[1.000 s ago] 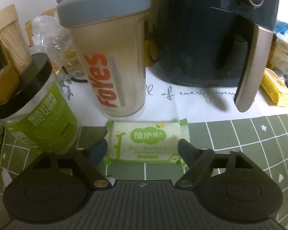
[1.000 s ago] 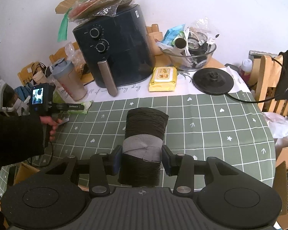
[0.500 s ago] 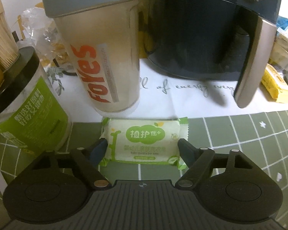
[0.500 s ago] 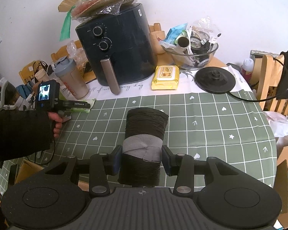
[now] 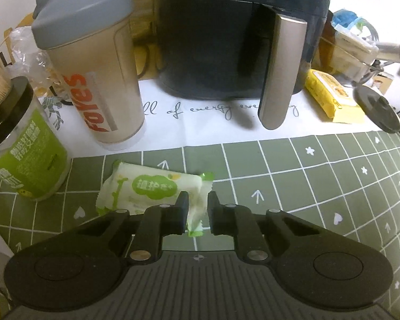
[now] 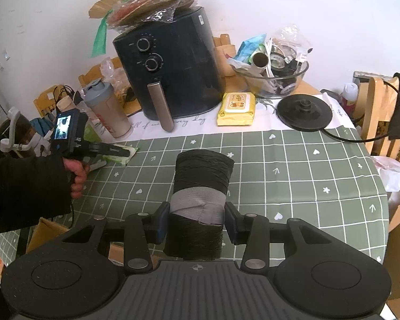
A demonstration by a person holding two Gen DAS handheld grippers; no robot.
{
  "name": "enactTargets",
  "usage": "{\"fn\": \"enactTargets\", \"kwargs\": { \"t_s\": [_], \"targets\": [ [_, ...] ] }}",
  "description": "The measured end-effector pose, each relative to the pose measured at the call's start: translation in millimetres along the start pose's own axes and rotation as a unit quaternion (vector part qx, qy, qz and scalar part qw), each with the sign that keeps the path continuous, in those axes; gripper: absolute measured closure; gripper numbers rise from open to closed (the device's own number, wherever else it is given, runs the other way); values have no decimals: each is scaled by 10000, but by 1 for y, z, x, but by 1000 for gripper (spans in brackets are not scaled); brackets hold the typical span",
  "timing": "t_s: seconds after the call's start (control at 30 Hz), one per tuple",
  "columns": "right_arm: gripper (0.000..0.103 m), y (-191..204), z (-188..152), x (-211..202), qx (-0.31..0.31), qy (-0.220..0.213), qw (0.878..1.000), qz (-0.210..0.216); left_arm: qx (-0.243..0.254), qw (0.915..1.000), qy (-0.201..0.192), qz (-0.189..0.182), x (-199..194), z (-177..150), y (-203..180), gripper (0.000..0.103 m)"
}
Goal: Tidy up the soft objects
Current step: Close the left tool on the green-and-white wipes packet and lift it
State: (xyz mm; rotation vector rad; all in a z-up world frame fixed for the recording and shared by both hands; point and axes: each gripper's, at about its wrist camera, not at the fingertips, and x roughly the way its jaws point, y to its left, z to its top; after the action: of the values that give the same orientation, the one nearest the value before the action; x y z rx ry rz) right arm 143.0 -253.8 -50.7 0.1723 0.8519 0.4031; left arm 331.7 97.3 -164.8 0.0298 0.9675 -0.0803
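Note:
A white and green tissue pack (image 5: 149, 186) lies on the green checked tablecloth (image 5: 293, 181). My left gripper (image 5: 197, 208) is shut on the pack's right end, and the pack hangs out to the left of the fingers. The pack also shows in the right wrist view (image 6: 121, 152) under the left gripper (image 6: 112, 151). My right gripper (image 6: 197, 222) is shut on a black roll with a grey band (image 6: 200, 200) and holds it above the table's near edge.
A shaker bottle (image 5: 90, 80) and a green-labelled jar (image 5: 21, 146) stand just behind and left of the pack. A dark air fryer (image 5: 240, 40) stands behind. A yellow wipes pack (image 6: 237, 105), a black kettle base (image 6: 304, 112) and a glass bowl (image 6: 274, 77) lie at the back.
My left gripper has closed on the tissue pack's right end and pulled back, turning and shifting the pack. The right gripper still holds the black roll, nearly unmoved.

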Motion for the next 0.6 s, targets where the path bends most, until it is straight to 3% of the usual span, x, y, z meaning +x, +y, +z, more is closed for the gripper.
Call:
{"fn": "enactTargets", "kwargs": {
  "t_s": [0.03,0.07,0.1,0.17,0.2,0.4,0.6],
  "targets": [
    [57,-1,0,0,-5,-1,10000,17,-32,10000,-64,64,-2,-2,0,84],
    [57,-1,0,-1,-7,-1,10000,32,-84,9998,-98,141,-1,-2,2,73],
    [57,-1,-1,-1,-11,1,10000,41,-196,9995,-141,206,-2,-3,5,54],
    [57,-1,-3,-1,-3,7,10000,49,-403,9983,-270,321,-5,-3,11,31],
    [57,-1,-4,-2,8,10,10000,54,-511,9974,-311,407,-6,-2,13,26],
    [57,-1,-6,-4,50,-13,10000,54,-1492,9872,322,470,11,8,32,22],
    [57,-1,-7,-6,97,-29,9999,8,-1871,9808,493,250,32,8,37,21]
  ]
}}
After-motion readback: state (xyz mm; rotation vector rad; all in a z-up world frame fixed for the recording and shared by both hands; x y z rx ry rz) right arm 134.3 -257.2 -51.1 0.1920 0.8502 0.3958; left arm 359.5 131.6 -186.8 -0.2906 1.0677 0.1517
